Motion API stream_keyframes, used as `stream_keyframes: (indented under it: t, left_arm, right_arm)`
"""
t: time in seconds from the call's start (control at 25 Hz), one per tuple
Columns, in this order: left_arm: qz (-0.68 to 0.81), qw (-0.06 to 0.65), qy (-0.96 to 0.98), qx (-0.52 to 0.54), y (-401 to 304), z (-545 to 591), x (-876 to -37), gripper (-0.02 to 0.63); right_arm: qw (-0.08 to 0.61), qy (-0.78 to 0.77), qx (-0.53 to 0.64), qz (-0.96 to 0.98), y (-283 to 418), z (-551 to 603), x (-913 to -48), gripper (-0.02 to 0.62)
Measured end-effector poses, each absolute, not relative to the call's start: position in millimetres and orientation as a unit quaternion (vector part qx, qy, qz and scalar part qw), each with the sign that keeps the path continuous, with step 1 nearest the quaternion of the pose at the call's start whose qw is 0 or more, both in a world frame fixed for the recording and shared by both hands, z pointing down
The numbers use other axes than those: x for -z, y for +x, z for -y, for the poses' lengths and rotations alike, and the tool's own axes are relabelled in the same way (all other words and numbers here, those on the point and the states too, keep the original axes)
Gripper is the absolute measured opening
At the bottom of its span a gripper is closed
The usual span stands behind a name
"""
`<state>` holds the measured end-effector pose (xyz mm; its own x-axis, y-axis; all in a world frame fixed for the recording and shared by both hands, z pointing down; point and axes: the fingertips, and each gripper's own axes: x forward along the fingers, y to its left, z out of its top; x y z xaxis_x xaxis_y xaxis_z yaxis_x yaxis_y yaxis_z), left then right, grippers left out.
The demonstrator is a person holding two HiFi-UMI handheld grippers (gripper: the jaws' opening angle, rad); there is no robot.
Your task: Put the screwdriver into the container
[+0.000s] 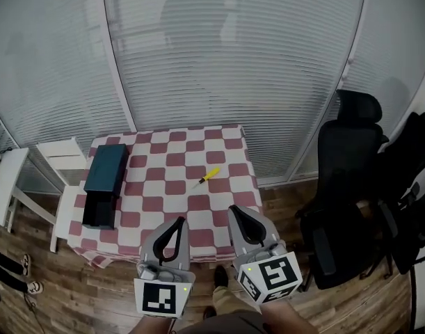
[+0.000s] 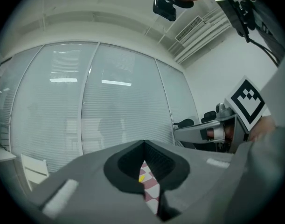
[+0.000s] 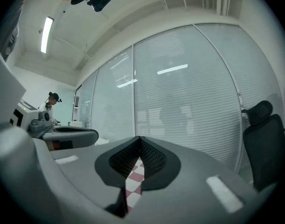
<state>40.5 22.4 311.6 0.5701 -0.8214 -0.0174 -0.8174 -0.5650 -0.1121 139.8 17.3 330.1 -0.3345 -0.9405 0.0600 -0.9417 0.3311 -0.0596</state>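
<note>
An office: floor-to-ceiling glass walls (image 1: 233, 61) fitted with blinds, a black swivel chair (image 1: 351, 186), strip lights (image 3: 46, 28) and an air vent (image 2: 189, 27) in the ceiling.

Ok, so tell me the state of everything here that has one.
Left tool: shut, empty, held over the near edge of the checked cloth.
Right tool: shut, empty, held over the same edge.
Screwdriver: lying flat on the cloth, untouched.
Container: on the cloth's left side, near end looks open.
</note>
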Motion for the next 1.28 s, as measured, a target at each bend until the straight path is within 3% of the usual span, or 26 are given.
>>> stream_keyframes:
  t: [0.68,1.28]
  left_arm:
    - [-0.479,0.077,-0.874,0.024,93,107,-298,0.000]
    - [-0.453,0.044,-0.890,0.028,68,183,-319,0.000]
  right_arm:
    - [-0.002,0.554,-0.045,0.831,180,121,-324,0.023]
    - [0.032,0.590,-0.065,0.804,167,196,-355,0.023]
